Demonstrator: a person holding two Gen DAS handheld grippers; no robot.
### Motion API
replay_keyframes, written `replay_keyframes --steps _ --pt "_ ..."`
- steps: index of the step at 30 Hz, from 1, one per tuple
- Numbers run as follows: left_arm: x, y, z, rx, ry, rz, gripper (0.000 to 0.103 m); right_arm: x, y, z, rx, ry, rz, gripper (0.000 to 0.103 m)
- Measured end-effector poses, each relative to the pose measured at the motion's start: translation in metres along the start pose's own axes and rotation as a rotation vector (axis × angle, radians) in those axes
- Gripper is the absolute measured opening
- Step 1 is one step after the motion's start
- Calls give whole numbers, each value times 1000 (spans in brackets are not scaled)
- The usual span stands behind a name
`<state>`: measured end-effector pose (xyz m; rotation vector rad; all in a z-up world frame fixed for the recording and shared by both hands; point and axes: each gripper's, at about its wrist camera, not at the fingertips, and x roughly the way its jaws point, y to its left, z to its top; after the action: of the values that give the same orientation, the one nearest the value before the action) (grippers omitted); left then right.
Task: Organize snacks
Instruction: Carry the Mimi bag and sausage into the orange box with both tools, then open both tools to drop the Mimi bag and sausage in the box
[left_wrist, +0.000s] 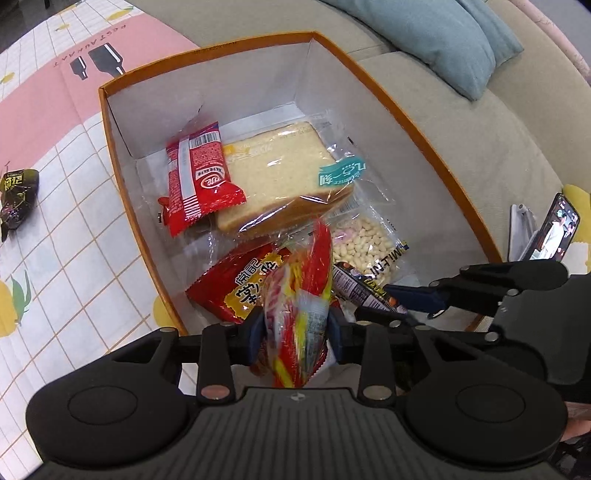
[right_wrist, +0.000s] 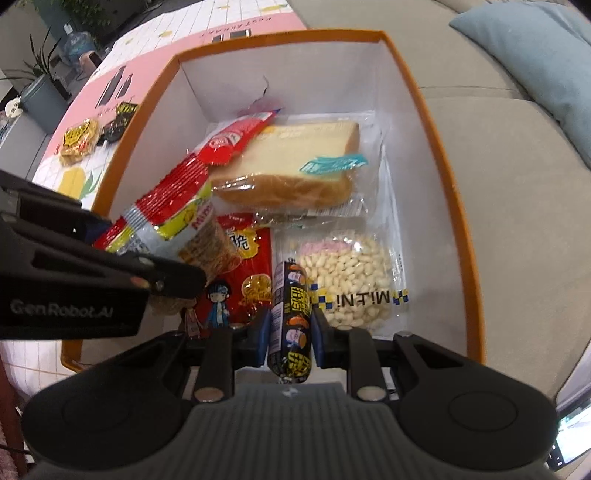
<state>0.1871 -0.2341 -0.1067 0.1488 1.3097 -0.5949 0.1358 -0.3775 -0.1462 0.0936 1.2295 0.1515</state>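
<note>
Orange card forms the rim of a deep box (left_wrist: 424, 122) with plain white inner walls, into which both grippers are pointed. Crinkled red, yellow and silver foil is seen on the snack packet (left_wrist: 299, 306) that is clamped between the blue pads of the left gripper (left_wrist: 295, 328); the packet stands on end above the box's near edge, its far tip aimed into the box. In the right wrist view the same packet (right_wrist: 162, 218) is shown to be long and glossy, with a clear window over ridged, biscuit-like contents.

A slim black sausage stick (right_wrist: 291, 317), cylindrical and printed with yellow characters, is pinched upright between the closed fingers of the right gripper (right_wrist: 290, 332), just above the box floor.

Ahead of both sets of fingertips, a thick slice of pale bread (left_wrist: 280, 177) is wrapped in clear film with a teal label. A small red foil sachet (left_wrist: 199, 177) is propped against its left side. A transparent bag of small cream-coloured pellets (right_wrist: 347, 277) lies flat just beyond the right fingertips, touching the sausage stick's far end. A flat red packet with yellow characters (right_wrist: 247, 273) lies between the two grippers.

Outside the box, left of the left fingers, a dark wrapped snack (left_wrist: 16, 195) rests on a pink and white gridded tablecloth (left_wrist: 59, 258).
</note>
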Motion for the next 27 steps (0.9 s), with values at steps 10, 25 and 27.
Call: replay_keyframes --steps 10,25,27 --pt "-24 -4 -6 11 -65 -35 53 -11 5 0 -15 -26 -37 34" --pt "-96 13 -46 31 -260 145 53 -61 35 4 -51 -147 -82 42" --pt "-104 20 -55 23 -280 165 53 -68 42 3 -51 -167 -82 45"
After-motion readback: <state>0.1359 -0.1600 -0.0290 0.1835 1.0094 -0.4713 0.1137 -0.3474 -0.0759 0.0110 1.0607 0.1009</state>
